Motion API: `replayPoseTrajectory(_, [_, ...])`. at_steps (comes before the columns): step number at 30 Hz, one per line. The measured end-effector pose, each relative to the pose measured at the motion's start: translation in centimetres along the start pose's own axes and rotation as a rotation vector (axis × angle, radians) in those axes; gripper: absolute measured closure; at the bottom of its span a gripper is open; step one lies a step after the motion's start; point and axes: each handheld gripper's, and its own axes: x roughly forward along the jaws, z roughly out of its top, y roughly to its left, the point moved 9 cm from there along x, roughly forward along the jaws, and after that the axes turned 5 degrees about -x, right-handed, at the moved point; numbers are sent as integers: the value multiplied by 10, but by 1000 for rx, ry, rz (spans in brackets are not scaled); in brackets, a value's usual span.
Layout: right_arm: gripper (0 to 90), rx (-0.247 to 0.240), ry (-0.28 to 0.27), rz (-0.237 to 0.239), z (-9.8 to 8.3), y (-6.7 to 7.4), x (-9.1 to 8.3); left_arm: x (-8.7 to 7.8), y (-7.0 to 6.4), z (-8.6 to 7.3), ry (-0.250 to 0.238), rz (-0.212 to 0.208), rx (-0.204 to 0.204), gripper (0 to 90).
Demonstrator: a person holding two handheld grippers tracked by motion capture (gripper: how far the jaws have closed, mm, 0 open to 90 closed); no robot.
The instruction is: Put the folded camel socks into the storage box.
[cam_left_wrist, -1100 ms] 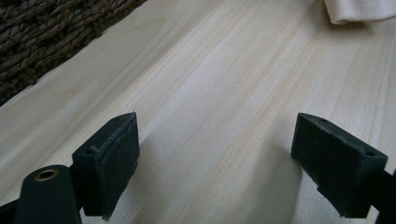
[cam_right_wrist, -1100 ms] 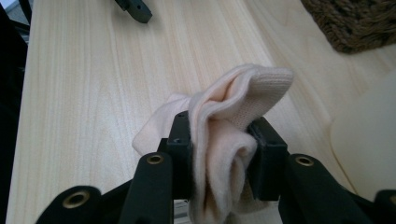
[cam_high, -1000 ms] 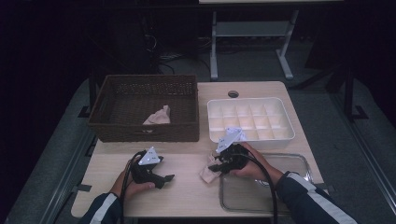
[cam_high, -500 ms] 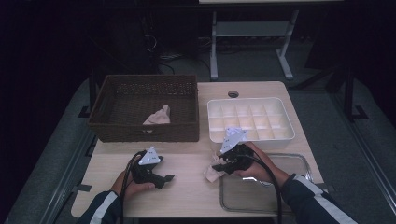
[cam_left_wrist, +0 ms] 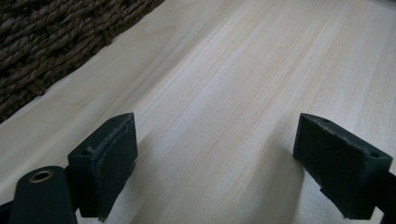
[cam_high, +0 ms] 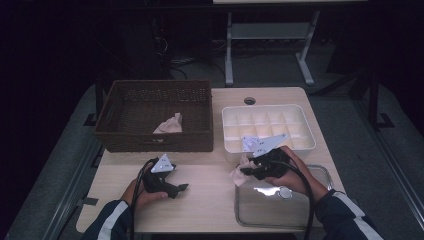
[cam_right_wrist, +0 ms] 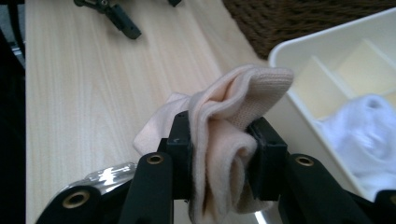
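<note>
One pink sock (cam_right_wrist: 229,135) bunched upright in right tool (cam_right_wrist: 224,140), left tool (cam_left_wrist: 215,158) wide, empty.

My high view is dim, with dark, underexposed surroundings and glare on the clear tray (cam_high: 320,220). My gripper views are brighter; near jaws appear soft, casting faint shadows on the table (cam_left_wrist: 243,70).

Basket (cam_high: 155,115) at table's (cam_high: 210,200) back left, divided tray (cam_high: 268,127) to its right. Clear container (cam_high: 280,205) at front right, before the tray.
</note>
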Motion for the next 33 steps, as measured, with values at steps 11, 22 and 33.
replayPoseTrajectory(11, [654, 56, -35, -127, -3, -35, -45, 1, 1, 1, -4, 5, -3, 130])
replayPoseTrajectory(22, [654, 101, 10, -239, -12, -81, -69, 2, 2, 2, -3, 10, 1, 130])
replayPoseTrajectory(33, [654, 113, 154, -304, -28, -110, -48, 2, 2, 2, -6, 11, -2, 130])
